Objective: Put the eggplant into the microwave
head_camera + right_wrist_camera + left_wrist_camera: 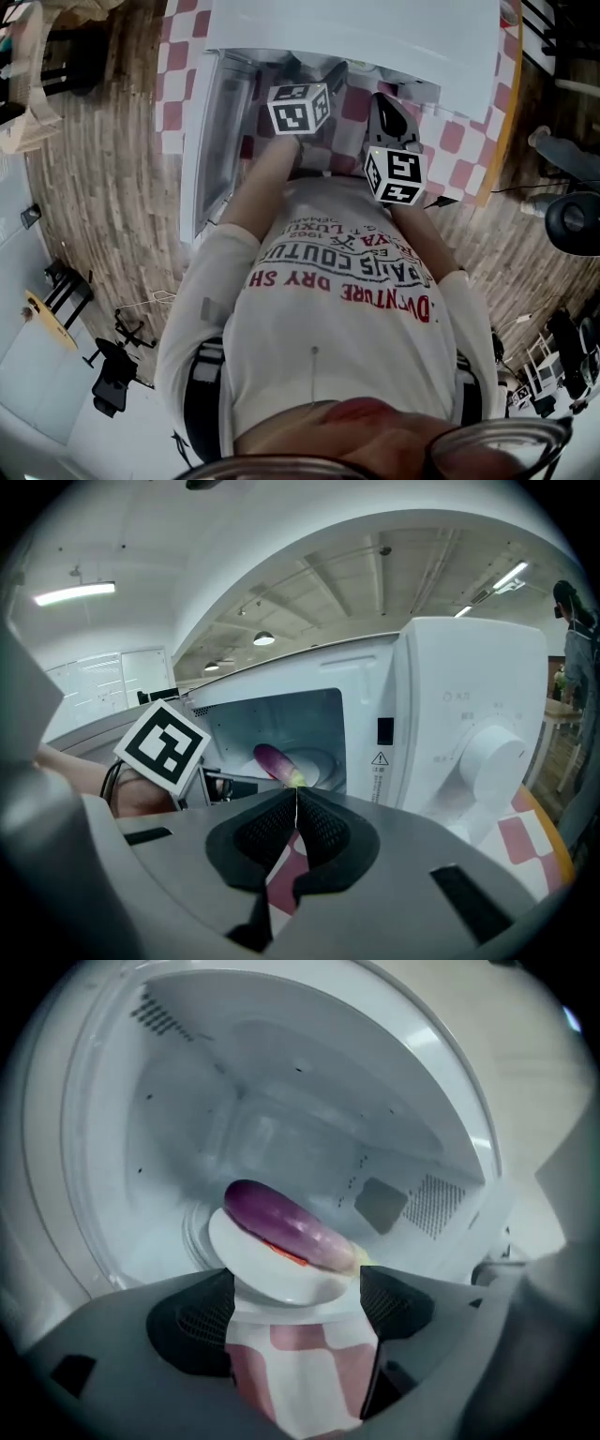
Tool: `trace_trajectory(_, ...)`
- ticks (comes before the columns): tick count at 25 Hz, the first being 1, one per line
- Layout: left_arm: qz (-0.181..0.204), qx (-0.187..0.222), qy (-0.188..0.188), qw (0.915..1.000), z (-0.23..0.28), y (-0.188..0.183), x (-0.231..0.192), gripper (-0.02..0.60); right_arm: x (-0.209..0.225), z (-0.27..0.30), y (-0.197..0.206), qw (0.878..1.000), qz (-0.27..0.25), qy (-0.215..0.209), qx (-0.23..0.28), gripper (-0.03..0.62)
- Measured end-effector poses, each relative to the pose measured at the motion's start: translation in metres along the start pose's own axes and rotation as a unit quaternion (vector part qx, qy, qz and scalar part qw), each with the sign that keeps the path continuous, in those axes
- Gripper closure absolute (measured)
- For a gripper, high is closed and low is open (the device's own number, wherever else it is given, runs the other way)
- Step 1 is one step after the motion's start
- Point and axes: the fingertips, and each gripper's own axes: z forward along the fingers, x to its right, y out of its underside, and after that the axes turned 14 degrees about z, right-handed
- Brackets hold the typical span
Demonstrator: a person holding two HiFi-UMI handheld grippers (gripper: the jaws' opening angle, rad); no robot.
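Note:
The purple eggplant (286,1224) lies on a white plate (281,1279) inside the open white microwave (469,724). My left gripper (298,1312) is at the oven's mouth, just short of the plate, its jaws wide open with nothing between them. Its marker cube (300,108) shows in the head view in front of the cavity. My right gripper (296,803) hangs shut and empty in front of the microwave, to the right of the left one. Past its tips the eggplant (278,761) is seen in the cavity.
The microwave door (211,141) stands swung open on the left. The oven sits on a table with a red and white checked cloth (459,141). Its control panel with a large dial (492,752) is on the right. Wooden floor surrounds the table.

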Motion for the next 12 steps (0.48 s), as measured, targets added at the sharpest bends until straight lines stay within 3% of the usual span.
trace_trajectory(2,0.069,-0.021,-0.002,0.9974,0.002,0.007,0.006,0.175,-0.001,0.0,0.002,1.0,-0.002,-0.004,-0.003,0.568)
trace_trajectory(7,0.146,-0.06,-0.006,0.9875,0.003,0.019,0.009,0.172,-0.002,-0.002,0.004,1.0,-0.003,-0.009,-0.008,0.568)
trace_trajectory(9,0.202,-0.083,-0.006,0.9759,0.004,0.026,0.011,0.172,0.0,-0.004,0.005,1.0,-0.002,-0.008,-0.008,0.568)
trace_trajectory(12,0.301,-0.12,-0.006,0.9461,0.005,0.039,0.012,0.172,0.002,-0.005,0.004,1.0,0.0,-0.006,-0.007,0.568)
